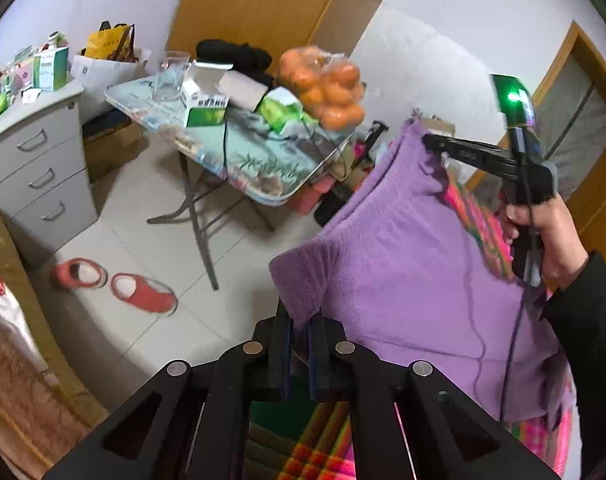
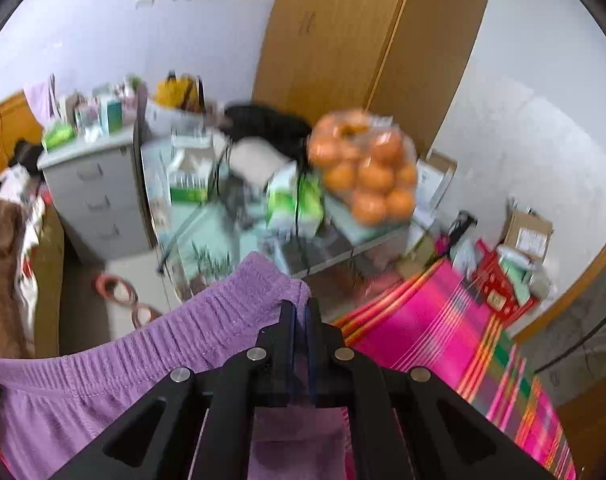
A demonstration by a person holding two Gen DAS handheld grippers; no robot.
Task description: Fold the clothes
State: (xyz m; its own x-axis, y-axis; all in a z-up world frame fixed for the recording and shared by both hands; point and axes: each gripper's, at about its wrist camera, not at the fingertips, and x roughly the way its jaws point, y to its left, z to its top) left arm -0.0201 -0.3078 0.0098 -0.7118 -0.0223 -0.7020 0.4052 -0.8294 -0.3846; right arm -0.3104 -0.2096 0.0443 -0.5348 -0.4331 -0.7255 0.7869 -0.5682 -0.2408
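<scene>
A purple fleece garment (image 1: 403, 248) hangs stretched between both grippers above a bright pink striped bedspread (image 2: 431, 340). My left gripper (image 1: 301, 316) is shut on one corner of the garment at the bottom of the left wrist view. In that same view the right gripper (image 1: 433, 140), held by a hand (image 1: 547, 236), pinches the far upper corner. In the right wrist view my right gripper (image 2: 299, 308) is shut on the ribbed elastic waistband (image 2: 151, 344), which runs off to the left.
A folding table (image 1: 239, 156) carries a bag of oranges (image 1: 327, 88), boxes and a glass. A grey drawer cabinet (image 1: 39, 176) stands at the left. Red slippers (image 1: 143, 292) lie on the tiled floor. A wooden wardrobe (image 2: 343, 40) stands behind.
</scene>
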